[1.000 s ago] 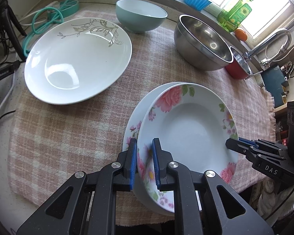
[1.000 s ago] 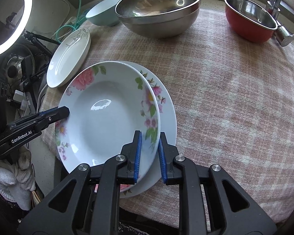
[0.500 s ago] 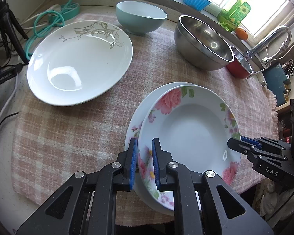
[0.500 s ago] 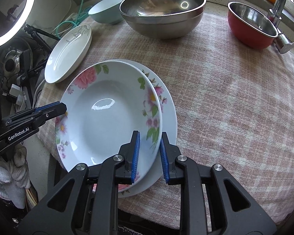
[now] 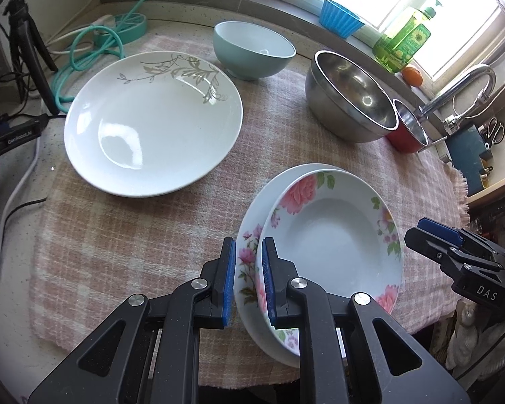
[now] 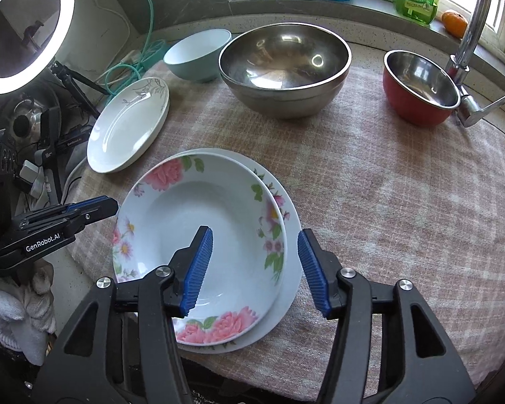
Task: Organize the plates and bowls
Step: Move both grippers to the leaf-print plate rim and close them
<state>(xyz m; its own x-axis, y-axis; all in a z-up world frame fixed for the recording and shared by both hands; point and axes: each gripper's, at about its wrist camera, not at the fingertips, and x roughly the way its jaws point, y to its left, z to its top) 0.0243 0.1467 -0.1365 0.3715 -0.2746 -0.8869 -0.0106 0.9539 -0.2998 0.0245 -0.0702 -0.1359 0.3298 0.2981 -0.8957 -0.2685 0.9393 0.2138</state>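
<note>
Checked cloth [image 6: 404, 202] carries two stacked floral plates [image 6: 202, 235]; left gripper [image 5: 247, 281] pinches their rim, right gripper [image 6: 256, 266] is opening, touching nothing.

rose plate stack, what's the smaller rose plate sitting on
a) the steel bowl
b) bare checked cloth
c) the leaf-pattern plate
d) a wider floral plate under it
d: the smaller rose plate rests in a wider floral plate, whose rim shows past its edge, while the leaf-pattern plate and the steel bowl stand apart on the checked cloth.
</note>
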